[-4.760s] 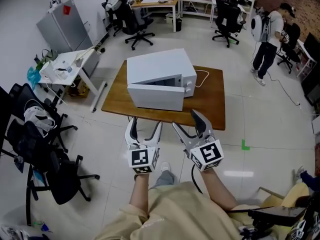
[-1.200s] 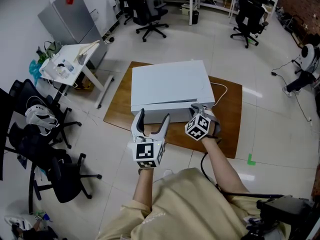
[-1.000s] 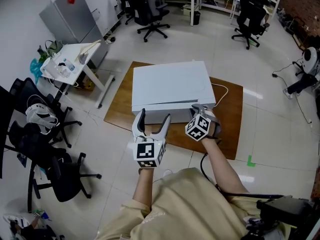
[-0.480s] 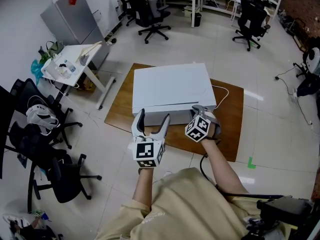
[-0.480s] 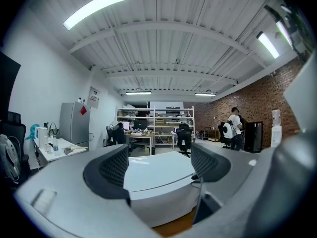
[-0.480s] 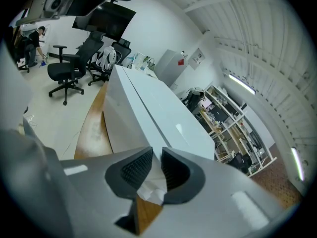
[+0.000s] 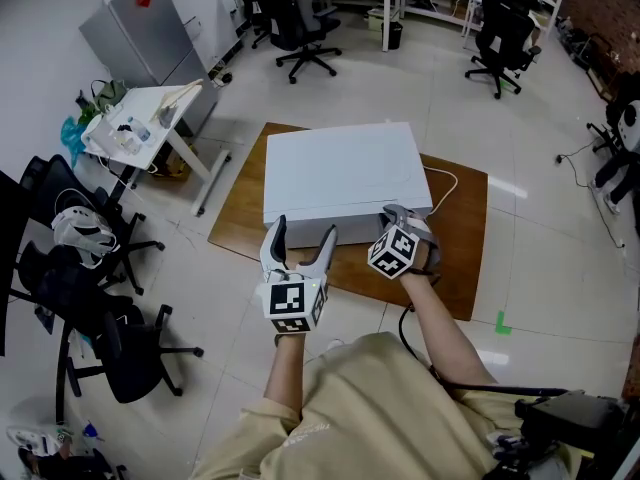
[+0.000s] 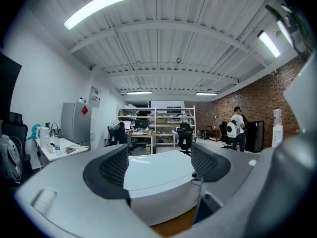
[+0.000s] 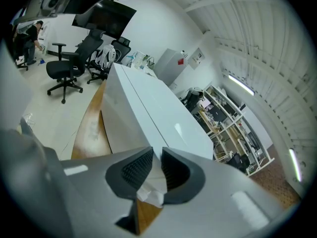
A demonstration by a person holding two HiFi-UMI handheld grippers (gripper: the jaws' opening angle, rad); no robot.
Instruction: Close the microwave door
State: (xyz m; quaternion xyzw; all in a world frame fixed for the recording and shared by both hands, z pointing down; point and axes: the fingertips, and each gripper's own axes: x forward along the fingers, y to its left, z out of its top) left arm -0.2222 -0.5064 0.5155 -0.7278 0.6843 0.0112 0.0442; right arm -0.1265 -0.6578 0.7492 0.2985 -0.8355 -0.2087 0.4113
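The white microwave (image 7: 340,168) stands on a low wooden table (image 7: 460,238), and its door lies flush with the front. My right gripper (image 7: 392,214) is at the microwave's front right corner, angled down, its jaws nearly together with nothing gripped. In the right gripper view the microwave (image 9: 148,108) fills the space just beyond the right gripper (image 9: 157,165). My left gripper (image 7: 303,230) hovers open before the front left, touching nothing. The left gripper view looks level over the microwave (image 8: 158,175) top between the wide jaws of the left gripper (image 8: 159,165).
A white cable (image 7: 440,183) runs off the microwave's right rear. A small white side table (image 7: 130,128) and a grey cabinet (image 7: 140,28) stand at the left. Black office chairs (image 7: 90,308) crowd the near left, and more chairs (image 7: 500,38) stand by the desks behind.
Several seconds ago the door stood ajar and both grippers hung open in front of the table. Now the door is flush and the right gripper rests narrowed at the front. No motion in the last second.
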